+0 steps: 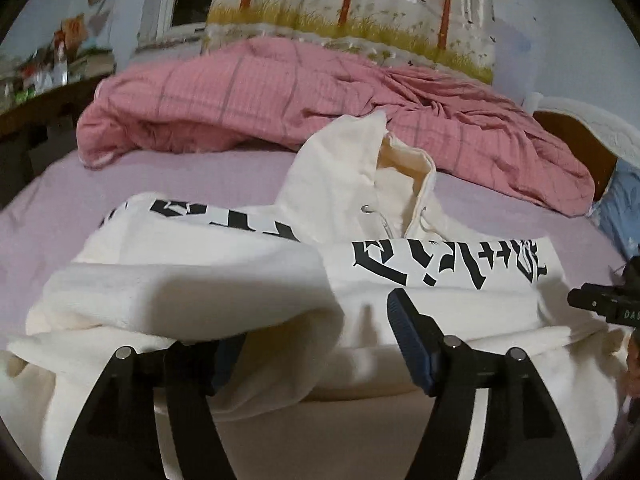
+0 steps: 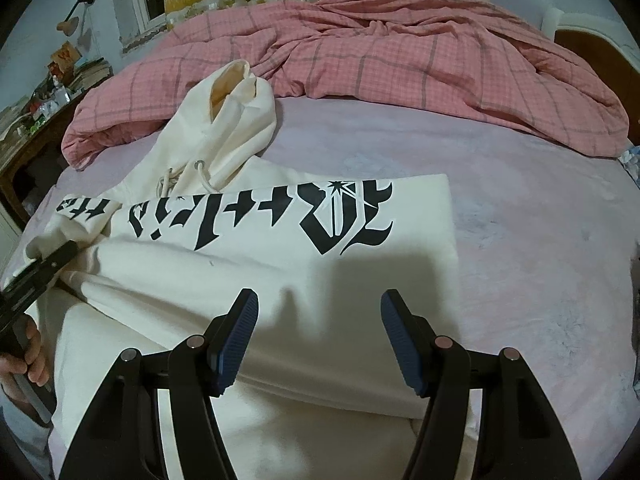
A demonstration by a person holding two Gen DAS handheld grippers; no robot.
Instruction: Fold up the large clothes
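So the cream hoodie [image 2: 248,248] is spread on the bed sheet [image 2: 520,240], hood pointing away from both grippers toward the pink blanket [image 2: 400,60]. The left gripper [image 1: 316,344] has its jaws apart with a sleeve [image 1: 180,292] draped over its left finger, so nothing is pinched; my guess is the sleeve was laid across the body there as a fold. The right gripper [image 2: 320,336] hovers released above the near hem. The left pad is mostly buried under cloth, and the hem runs out of frame.
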